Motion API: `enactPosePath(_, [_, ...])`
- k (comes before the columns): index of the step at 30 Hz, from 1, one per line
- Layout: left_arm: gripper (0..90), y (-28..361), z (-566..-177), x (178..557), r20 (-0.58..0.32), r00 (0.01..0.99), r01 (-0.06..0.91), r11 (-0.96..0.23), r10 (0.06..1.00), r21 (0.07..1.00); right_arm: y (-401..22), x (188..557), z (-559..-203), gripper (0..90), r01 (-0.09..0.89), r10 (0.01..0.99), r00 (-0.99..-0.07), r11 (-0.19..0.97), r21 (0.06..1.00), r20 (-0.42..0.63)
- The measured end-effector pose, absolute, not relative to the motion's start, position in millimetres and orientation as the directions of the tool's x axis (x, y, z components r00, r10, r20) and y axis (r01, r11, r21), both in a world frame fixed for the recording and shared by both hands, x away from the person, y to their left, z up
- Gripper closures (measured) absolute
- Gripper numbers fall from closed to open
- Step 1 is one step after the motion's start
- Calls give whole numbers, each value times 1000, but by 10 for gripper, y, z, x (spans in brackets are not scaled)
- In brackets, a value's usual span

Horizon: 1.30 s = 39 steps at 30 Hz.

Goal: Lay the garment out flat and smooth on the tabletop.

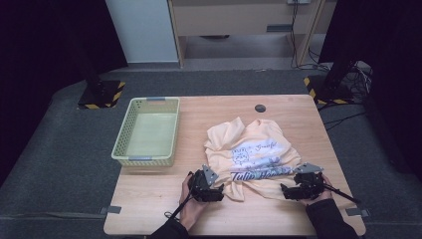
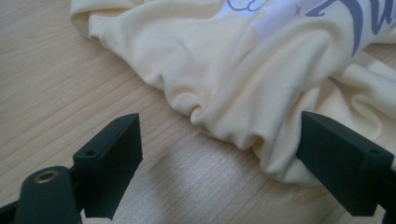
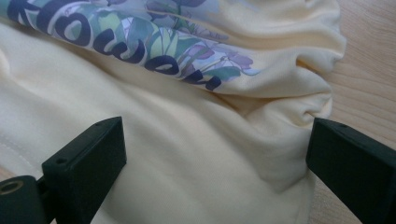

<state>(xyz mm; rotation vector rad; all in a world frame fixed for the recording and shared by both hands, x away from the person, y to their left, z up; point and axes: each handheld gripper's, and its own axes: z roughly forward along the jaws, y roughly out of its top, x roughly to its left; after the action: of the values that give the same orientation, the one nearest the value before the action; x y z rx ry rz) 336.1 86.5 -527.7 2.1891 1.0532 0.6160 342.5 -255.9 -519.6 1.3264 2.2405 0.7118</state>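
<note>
Both tongs sit wide open at the near edge of the crumpled cream shirt point(image 1: 251, 154) on the tabletop point(image 1: 149, 199), left tongs point(image 1: 215, 189) at its near-left hem, right tongs point(image 1: 288, 191) at its near-right hem, basket point(image 1: 124, 144) off to the shirt's left.

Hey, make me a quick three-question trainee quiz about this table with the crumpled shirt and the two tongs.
1. True or false: the left tongs are clamped shut on the cream T-shirt.
2. Where does the pale green basket stand, seen from above? A: left of the T-shirt. B: on top of the T-shirt. C: on the floor.
3. Fill in: the right tongs hang open over the shirt's ______ fabric, just below the printed lettering.

Key: 1 false, the jaws stand wide apart with the shirt's edge between them, one jaw over bare wooden table. 2 A. 3 plain cream.
</note>
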Motion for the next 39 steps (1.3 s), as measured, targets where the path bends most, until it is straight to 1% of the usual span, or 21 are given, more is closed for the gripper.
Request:
enactPosePath(6, [139, 902, -5262, 3383, 149, 572, 529, -501, 807, 685, -2548, 3394, -5218, 50, 667, 882, -454, 432, 608, -128])
enactPosePath(10, [139, 933, -5250, 3407, 190, 582, 507, -535, 791, 676, -2556, 3367, -5218, 49, 660, 876, -463, 443, 606, -136])
enactPosePath(17, [139, 1007, -5249, 3449, 193, 580, 507, -536, 791, 674, -2573, 3330, -5213, 48, 649, 867, -472, 463, 603, -159])
enactPosePath(19, [139, 1016, -5243, 3443, 197, 579, 508, -539, 791, 672, -2598, 3331, -5219, 47, 655, 872, -467, 450, 606, -143])
enactPosePath(21, [144, 1009, -5223, 3414, 185, 582, 509, -531, 792, 677, -2643, 3340, -5225, 45, 673, 884, -454, 425, 606, -115])
enactPosePath(26, [152, 951, -5136, 3271, 76, 597, 512, -453, 799, 730, -2639, 3341, -5224, 45, 673, 883, -455, 427, 604, -118])
enactPosePath(29, [149, 875, -5122, 3208, 49, 603, 506, -429, 796, 748, -2637, 3342, -5223, 44, 674, 883, -454, 426, 603, -117])
enactPosePath(33, [133, 760, -5159, 3197, 9, 604, 525, -407, 797, 748, -2631, 3345, -5223, 42, 674, 884, -453, 426, 603, -118])
enactPosePath(35, [123, 712, -5187, 3195, 1, 607, 528, -404, 795, 747, -2630, 3346, -5223, 41, 675, 884, -453, 426, 602, -117])
enactPosePath(39, [107, 655, -5231, 3173, 19, 616, 523, -427, 788, 738, -2630, 3348, -5225, 40, 674, 883, -454, 426, 603, -116])
